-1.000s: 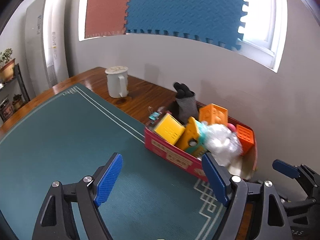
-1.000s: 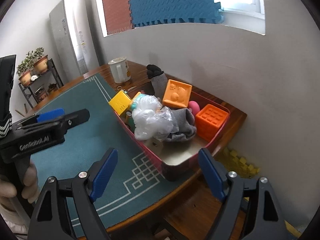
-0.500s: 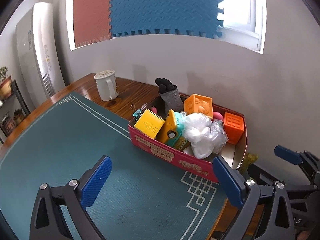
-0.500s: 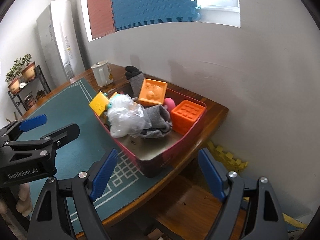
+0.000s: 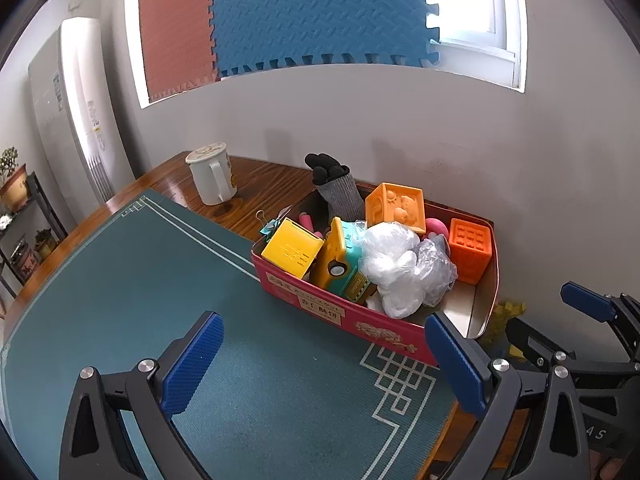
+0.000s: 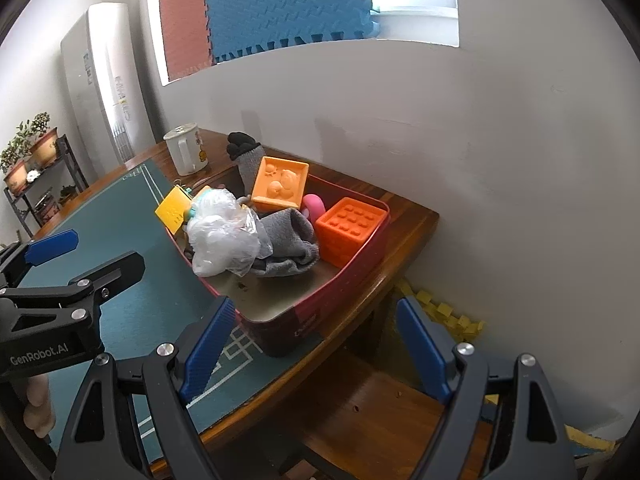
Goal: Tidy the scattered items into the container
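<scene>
A red tin box stands at the table's far right corner, on the edge of the green mat. Inside it lie a yellow block, a yellow and teal toy, a crumpled clear bag, two orange cubes, grey socks and a pink piece. My left gripper hangs open over the mat in front of the box, holding nothing. My right gripper is open and empty near the box's right end.
A white mug stands on the bare wood behind the mat. A binder clip lies at the box's left rear corner. The wall runs close behind the box. Yellow foam pieces lie on the floor beyond the table's edge.
My left gripper's jaws have spread wider and both grippers have drawn back from the box, which now shows smaller and whole. Nothing in the box has moved.
</scene>
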